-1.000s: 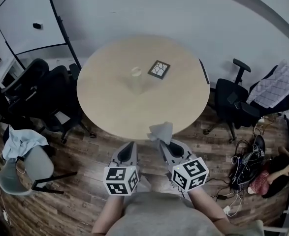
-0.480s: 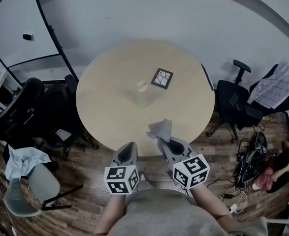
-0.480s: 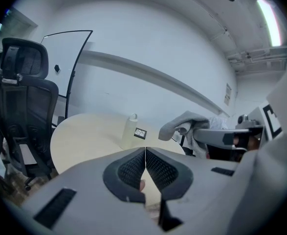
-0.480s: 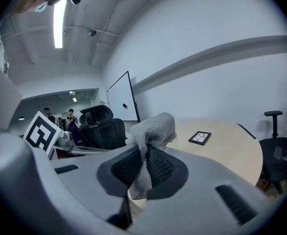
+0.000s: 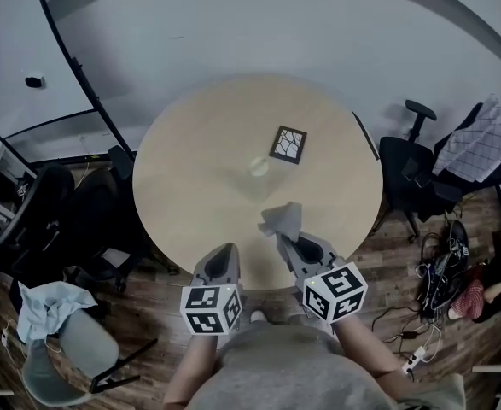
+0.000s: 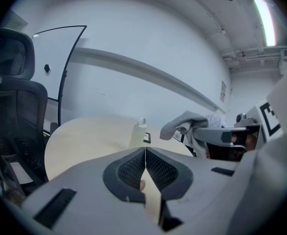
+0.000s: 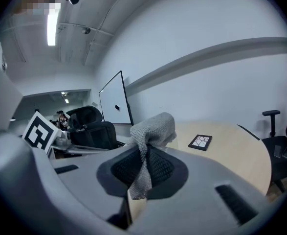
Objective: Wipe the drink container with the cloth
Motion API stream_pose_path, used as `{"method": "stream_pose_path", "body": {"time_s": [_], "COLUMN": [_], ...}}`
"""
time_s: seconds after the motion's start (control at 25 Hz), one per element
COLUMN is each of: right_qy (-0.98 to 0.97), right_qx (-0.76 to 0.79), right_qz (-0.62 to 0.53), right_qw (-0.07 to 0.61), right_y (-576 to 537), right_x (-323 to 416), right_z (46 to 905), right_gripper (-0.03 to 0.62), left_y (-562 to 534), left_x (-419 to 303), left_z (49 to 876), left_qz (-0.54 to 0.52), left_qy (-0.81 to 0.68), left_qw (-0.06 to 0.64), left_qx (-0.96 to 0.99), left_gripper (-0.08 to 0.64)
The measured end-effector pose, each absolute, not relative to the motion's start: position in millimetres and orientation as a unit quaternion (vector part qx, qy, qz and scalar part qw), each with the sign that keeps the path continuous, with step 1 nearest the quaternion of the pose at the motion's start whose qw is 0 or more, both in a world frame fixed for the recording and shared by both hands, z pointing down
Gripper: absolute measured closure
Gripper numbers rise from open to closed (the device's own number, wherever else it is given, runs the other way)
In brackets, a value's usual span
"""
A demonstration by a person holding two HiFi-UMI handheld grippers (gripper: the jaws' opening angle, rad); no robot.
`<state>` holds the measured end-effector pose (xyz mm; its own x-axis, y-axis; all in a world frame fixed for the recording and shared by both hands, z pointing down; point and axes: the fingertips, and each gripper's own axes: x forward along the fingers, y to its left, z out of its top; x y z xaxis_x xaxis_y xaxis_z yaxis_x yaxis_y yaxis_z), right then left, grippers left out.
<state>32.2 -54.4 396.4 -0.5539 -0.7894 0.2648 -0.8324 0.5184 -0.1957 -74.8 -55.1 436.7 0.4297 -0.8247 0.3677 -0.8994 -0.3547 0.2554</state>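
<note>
over the near edge of the round table: right gripper clamped tight on the grey cloth, left gripper beside it, jaws pressed together on nothing. near the table's middle, upright and well apart from both grippers: drink container, close to a small dark frame.

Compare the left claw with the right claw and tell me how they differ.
The left claw is shut on nothing, its jaws meeting flat. The right claw is shut on the grey cloth, which bunches above its jaws. In the head view the right claw reaches further over the table than the left claw. Both are closed, and neither touches the drink container.
</note>
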Motion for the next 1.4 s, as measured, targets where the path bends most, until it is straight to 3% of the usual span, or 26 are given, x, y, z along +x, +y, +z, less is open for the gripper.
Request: {"method": "stream_pose_path", "body": {"time_s": [1.4], "right_qy": [-0.849], "right_qx": [0.475], "right_qz": [0.125], "right_qw": [0.195], "right_y": [-214.2], "right_x": [59.1], "right_z": [468.4], "right_gripper": [0.580], "left_y": [-144.9], "left_x": [-77.8], "left_z": [499.3], "left_qz": [0.099], "left_qy": [-0.550], "left_qw": [0.284], "left_qx": [0.779], "left_gripper": [0.557]}}
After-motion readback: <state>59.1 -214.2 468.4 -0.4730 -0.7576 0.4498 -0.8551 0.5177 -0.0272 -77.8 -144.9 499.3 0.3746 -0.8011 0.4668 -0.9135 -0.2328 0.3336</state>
